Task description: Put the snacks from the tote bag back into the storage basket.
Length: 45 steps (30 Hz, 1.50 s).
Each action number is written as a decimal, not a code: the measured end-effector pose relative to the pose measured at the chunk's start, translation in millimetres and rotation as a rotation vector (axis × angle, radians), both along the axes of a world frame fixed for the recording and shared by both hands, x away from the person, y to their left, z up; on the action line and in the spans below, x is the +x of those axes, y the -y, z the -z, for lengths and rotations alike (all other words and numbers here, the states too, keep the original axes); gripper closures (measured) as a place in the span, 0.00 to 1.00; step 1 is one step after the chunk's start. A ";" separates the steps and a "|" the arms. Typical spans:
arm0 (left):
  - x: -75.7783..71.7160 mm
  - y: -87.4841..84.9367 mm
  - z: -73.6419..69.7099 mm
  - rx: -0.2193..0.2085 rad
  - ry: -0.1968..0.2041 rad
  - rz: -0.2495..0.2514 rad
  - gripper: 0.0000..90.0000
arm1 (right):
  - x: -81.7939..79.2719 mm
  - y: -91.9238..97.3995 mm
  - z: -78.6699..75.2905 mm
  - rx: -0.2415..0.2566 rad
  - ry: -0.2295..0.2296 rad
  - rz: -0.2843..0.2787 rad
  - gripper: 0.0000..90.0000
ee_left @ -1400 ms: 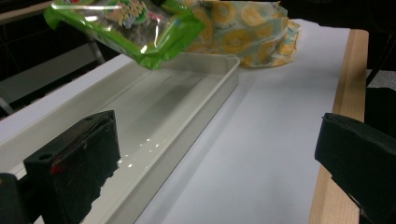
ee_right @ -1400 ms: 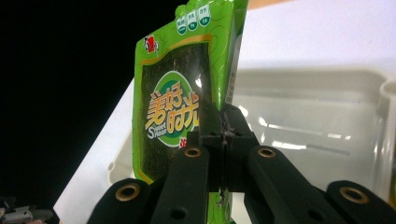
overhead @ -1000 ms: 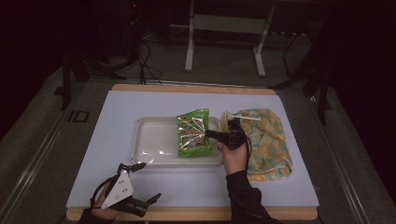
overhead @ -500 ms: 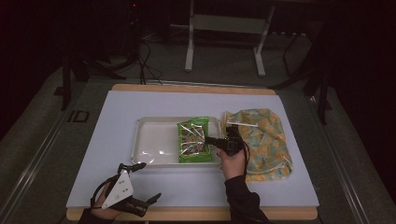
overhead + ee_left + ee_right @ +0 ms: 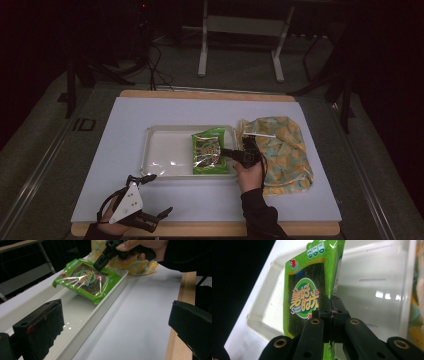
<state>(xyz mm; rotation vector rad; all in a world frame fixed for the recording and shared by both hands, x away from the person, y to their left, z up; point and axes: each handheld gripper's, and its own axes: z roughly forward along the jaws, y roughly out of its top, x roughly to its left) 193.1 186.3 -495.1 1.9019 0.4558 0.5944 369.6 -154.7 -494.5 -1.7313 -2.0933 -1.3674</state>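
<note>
**Packet pinched over tray**

The right gripper (image 5: 331,305) is clamped on a glossy green crinkled packet (image 5: 312,287), mid-frame, tilted over the smooth white plastic tray (image 5: 165,150). Low left, the left gripper (image 5: 152,196) gapes empty. A patterned cloth (image 5: 285,150) lies right.

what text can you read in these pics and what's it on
"美好时光": large orange characters on the green snack packet held shut in the right gripper.
"Sweet House": my best reading of the small white words under them.
Red logo at its top corner and three small top badges: too small to read.
</note>
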 end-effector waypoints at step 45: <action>0.0 0.4 0.3 0.006 -0.001 0.003 0.01 | 2.9 -14.0 -25.5 -0.168 0.065 -0.104 0.71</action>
